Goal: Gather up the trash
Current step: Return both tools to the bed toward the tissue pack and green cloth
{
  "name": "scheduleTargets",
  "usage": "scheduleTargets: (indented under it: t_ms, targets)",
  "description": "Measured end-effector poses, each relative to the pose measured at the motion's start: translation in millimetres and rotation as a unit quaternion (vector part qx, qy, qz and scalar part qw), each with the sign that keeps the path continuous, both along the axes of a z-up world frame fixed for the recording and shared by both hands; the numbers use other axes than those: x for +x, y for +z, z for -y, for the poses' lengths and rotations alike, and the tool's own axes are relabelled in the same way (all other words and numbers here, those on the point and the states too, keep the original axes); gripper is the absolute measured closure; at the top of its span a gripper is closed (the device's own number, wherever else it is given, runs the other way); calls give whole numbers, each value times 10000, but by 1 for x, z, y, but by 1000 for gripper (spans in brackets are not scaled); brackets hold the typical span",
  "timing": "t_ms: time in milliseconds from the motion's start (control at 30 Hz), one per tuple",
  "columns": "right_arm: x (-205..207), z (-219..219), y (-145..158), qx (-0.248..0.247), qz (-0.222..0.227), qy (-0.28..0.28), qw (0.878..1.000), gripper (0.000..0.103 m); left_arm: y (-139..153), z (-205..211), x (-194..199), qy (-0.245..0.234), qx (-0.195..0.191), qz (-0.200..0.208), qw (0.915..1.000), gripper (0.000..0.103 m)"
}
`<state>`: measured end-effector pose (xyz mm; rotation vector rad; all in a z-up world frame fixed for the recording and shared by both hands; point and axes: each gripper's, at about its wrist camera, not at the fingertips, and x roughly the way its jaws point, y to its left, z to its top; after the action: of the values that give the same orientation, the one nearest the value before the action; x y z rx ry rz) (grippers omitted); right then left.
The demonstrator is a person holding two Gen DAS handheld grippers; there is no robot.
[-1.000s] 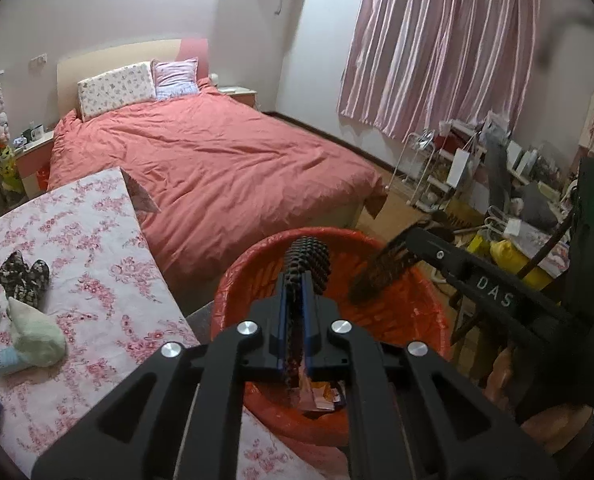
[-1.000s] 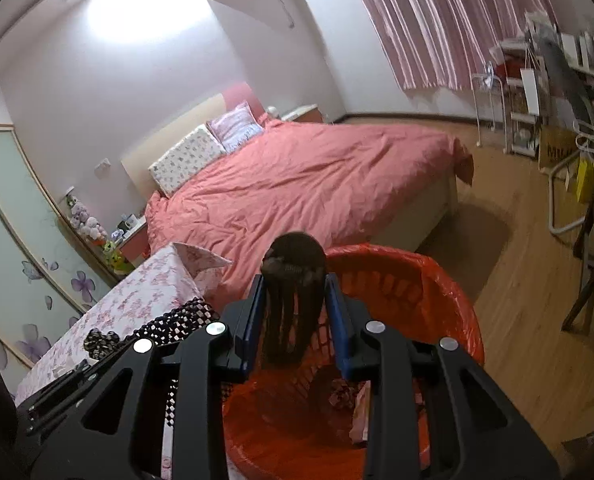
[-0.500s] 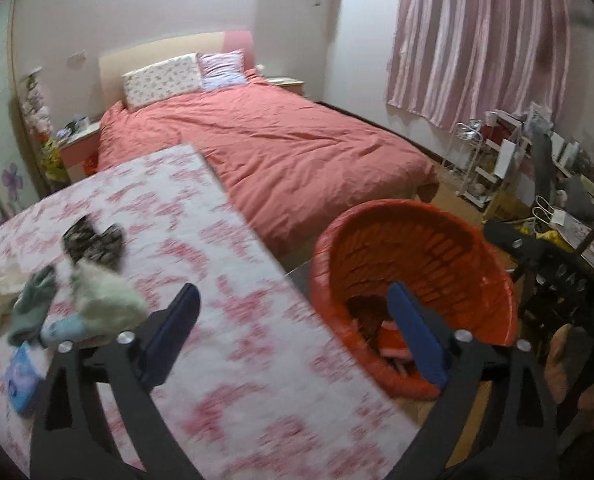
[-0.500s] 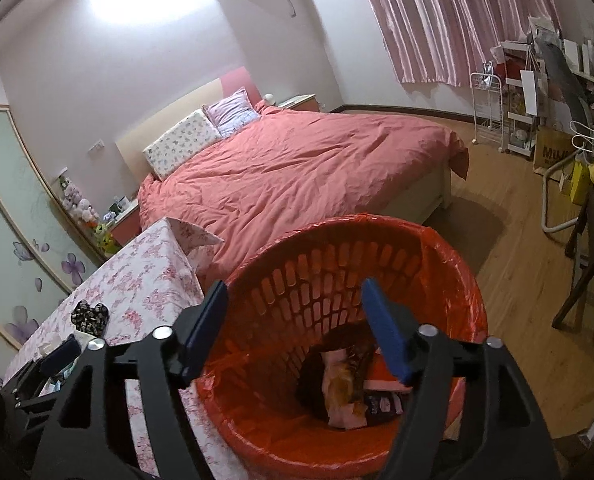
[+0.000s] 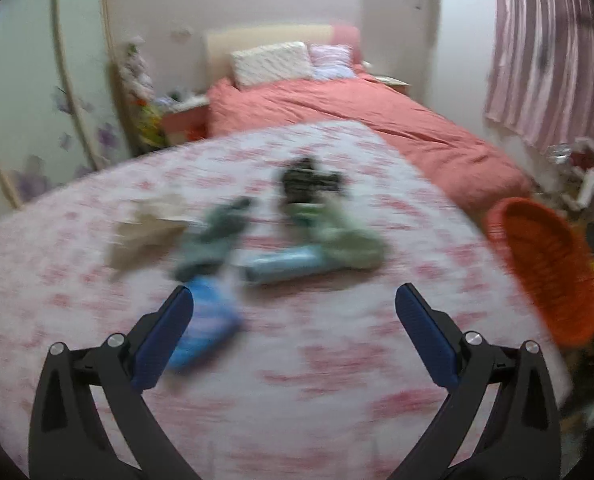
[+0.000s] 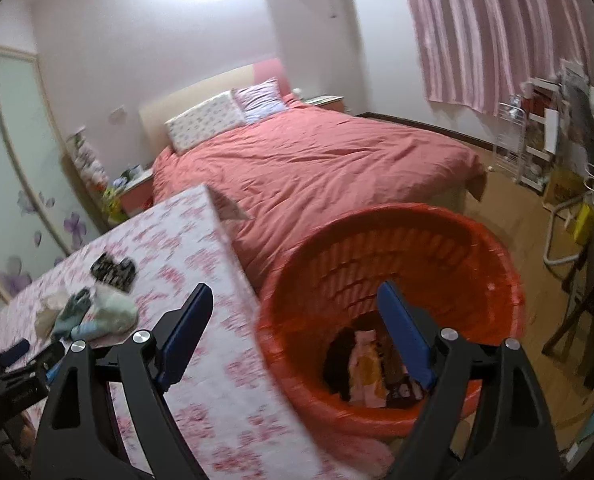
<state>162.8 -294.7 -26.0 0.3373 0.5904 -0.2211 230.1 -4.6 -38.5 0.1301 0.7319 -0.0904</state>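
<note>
Both grippers, left (image 5: 293, 300) and right (image 6: 295, 300), released; jaws wide, right's opening, empty.

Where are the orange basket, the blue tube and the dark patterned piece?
orange basket (image 6: 493, 248): right wrist view, far rim.
blue tube (image 5: 285, 266): left wrist view, middle of its body.
dark patterned piece (image 5: 307, 184): left wrist view, its centre.

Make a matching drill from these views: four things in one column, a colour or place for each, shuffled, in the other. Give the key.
1. basket
2. bed cover
3. curtain
4. dark patterned scrap

A. pink and white stripes
B. lying on the floral tablecloth
C. orange, wrappers inside
D. plain salmon red

Pairs: 1-C, 2-D, 3-A, 4-B
</note>
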Motion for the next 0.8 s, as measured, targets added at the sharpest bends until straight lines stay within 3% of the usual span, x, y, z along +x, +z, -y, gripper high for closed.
scheduleTargets:
  t_ms: [100, 167, 367, 467, 533, 800]
  targets:
    - [6, -23, -3, -6, -80, 261, 9996, 19, -7, -30, -2, 147, 443, 118, 9988, 4]
    - [9, -38, -4, -24, -141, 437, 9989, 19, -13, -49, 1, 186, 486, 10, 9986, 4]
    - [17, -79, -9, -76, -328, 872, 9956, 19, -34, -79, 18, 116, 262, -370, 9989, 11]
    - [20, -96, -12, -99, -428, 1029, 9937, 19, -44, -74, 27, 2, 289, -571, 9979, 19]
    - [22, -101, -14, -93, -479, 1090, 9928, 19, -48, -70, 31, -94, 204, -728, 9971, 30]
    - [32, -118, -24, 12, -698, 1250, 9897, 19, -52, -72, 38, 283, -144, -949, 9950, 34]
